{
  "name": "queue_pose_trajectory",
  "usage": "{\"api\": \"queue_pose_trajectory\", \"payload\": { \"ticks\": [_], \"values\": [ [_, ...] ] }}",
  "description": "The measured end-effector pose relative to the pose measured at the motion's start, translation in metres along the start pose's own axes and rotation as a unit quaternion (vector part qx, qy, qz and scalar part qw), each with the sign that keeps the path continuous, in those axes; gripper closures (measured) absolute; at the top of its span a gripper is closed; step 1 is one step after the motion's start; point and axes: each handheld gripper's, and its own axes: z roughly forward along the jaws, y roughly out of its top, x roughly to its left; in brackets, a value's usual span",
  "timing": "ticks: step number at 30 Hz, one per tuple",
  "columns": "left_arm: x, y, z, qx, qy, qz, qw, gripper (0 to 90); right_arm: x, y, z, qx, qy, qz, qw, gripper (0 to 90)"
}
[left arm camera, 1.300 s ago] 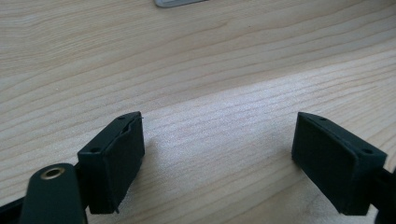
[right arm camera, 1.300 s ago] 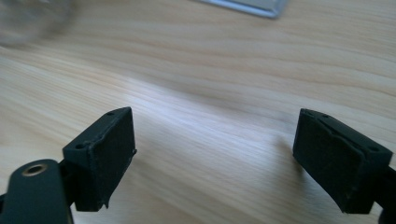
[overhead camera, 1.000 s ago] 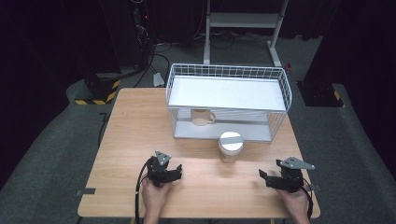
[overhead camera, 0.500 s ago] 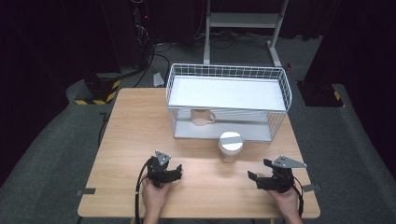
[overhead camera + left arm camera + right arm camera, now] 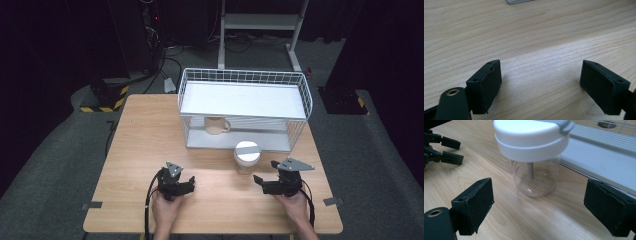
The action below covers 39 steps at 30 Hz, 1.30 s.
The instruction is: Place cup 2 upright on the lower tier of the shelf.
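Jar with white lid sits just ahead of the right tool, between its jaws' line, apart from both pads. Best to centre on the clear body below the lid, then close. Its jaws have just been opening, nothing held. Left tool open, empty over tabletop.

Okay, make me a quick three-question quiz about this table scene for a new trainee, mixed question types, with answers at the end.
1. True or false: the right gripper is clamped on the clear jar.
2. Where does the mug stand? A) on the rack's top shelf B) on the lower level of the wire rack C) on the bare table
3. What lies between the jaws of the left gripper?

Key: 1. False; its jaws have just been opening and stand apart from the jar ahead. 2. B. 3. Nothing but tabletop.
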Motion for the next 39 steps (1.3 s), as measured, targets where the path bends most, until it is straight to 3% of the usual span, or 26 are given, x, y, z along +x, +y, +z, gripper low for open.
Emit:
{"api": "queue_pose_trajectory", "payload": {
  "ticks": [18, 39],
  "values": [
    [0.0, 0.0, 0.0, 0.0, 0.0, 0.0, 1.0, 18.0, 0.012, 0.01, 0.047, 0.018, -0.019, 0.002, 0.9996, 8.8],
    [0.0, 0.0, 0.0, 0.0, 0.0, 0.0, 1.0, 18.0, 0.014, 0.013, 0.072, 0.01, -0.047, 0.004, 0.9989, 8.8]
  ]
}}
